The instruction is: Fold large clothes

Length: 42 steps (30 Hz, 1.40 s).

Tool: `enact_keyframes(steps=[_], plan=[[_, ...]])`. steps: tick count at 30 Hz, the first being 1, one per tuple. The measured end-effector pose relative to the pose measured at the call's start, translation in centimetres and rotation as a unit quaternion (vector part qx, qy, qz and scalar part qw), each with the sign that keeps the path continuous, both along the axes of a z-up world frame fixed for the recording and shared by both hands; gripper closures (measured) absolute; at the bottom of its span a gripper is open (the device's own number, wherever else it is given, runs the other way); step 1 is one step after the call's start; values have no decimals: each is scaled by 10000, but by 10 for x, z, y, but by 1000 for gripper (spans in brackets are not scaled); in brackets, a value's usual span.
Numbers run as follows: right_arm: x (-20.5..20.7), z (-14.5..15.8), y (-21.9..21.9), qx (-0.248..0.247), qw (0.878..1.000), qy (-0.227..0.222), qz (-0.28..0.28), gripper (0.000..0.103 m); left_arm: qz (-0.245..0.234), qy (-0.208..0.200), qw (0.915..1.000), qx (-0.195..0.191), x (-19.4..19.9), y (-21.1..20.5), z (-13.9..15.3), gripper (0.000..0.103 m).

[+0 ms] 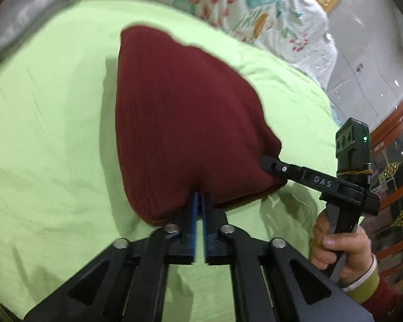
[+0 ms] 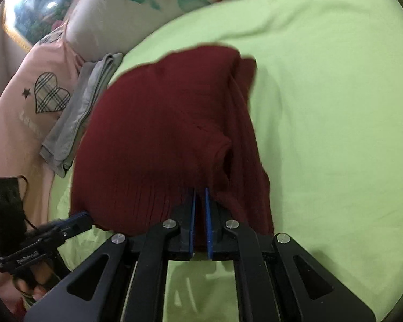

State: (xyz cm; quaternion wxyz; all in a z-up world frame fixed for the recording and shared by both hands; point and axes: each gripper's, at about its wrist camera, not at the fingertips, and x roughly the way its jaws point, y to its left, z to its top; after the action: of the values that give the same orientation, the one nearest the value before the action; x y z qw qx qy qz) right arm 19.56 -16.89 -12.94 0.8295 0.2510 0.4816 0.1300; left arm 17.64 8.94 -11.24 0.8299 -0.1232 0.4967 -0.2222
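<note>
A dark red knitted garment (image 1: 180, 123), folded over, hangs a little above the light green bed sheet (image 1: 40, 134). In the left wrist view my left gripper (image 1: 199, 196) is shut on its near edge, blue pads pressed on the cloth. My right gripper (image 1: 267, 162) pinches the garment's right corner, with a person's hand (image 1: 335, 244) on its handle. In the right wrist view the same garment (image 2: 161, 134) fills the middle. There the right gripper (image 2: 200, 191) is shut on its hem, and the left gripper (image 2: 79, 220) grips the lower left corner.
A floral quilt (image 1: 268, 13) lies along the bed's far side. A folded grey cloth (image 2: 78, 112) and a pink cloth with a plaid heart (image 2: 27, 107) lie left of the garment, near a black cloth (image 2: 5, 206). A dark wooden cabinet (image 1: 395, 187) stands at the right.
</note>
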Motion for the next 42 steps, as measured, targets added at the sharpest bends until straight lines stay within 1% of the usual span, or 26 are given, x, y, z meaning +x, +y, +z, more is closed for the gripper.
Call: enact_keyframes(steps=[2,5,6,7,9,11,13,15,18,20,21,23,28,29,30,31,32,33,38,42], plan=[[2,0,-4,135,9999,-12,-63,96,33,63,10000,27,-1,0,-3,102],[-4,15,0,36,9999,-152,0,96,78,-175,9994,305,-12,-4,6,102],[-6,21,1,9,9997,-237,27,96,103,-227,9990,377,-15,-4,9,94],[-8,25,3,-9,9996,-277,40,95,110,-277,9989,371,-19,-3,13,90],[-14,32,4,-33,9995,-315,27,95,120,-385,9988,289,-27,1,22,87],[-17,37,5,-17,9993,-386,16,94,167,-510,9981,319,-36,3,32,81],[-23,43,7,-47,9990,-452,6,94,284,-626,9966,462,-41,3,42,68],[-28,47,7,-73,9987,-510,32,94,409,-716,9950,558,-46,7,48,62],[-31,50,9,-137,9984,-543,50,94,696,-775,9917,748,-53,19,57,50],[-31,50,10,-168,9985,-512,43,94,956,-827,9860,1088,-55,23,61,43],[-31,49,9,-159,9986,-493,43,94,1032,-842,9840,1181,-56,26,62,40],[-32,50,11,-139,9987,-489,60,93,1130,-897,9810,1295,-59,29,65,40],[-39,58,19,-197,9980,-575,144,93,1232,-969,9764,1487,-65,32,68,34],[-40,60,20,-211,9979,-595,161,89,1242,-973,9761,1497,-66,33,68,33],[-41,61,21,-211,9978,-606,176,81,1242,-974,9760,1498,-66,31,68,33],[-42,63,22,-197,9977,-625,195,76,1256,-978,9759,1491,-67,32,68,32],[-43,64,23,-197,9976,-635,199,66,1279,-978,9757,1484,-68,33,68,32],[-46,66,24,-215,9973,-670,193,64,1300,-976,9756,1474,-68,34,67,32],[-46,68,27,-324,9967,-703,247,63,1348,-919,9758,1456,-69,38,63,31],[-29,66,17,-449,9968,-651,90,61,1333,-855,9779,1364,-60,41,61,29]])
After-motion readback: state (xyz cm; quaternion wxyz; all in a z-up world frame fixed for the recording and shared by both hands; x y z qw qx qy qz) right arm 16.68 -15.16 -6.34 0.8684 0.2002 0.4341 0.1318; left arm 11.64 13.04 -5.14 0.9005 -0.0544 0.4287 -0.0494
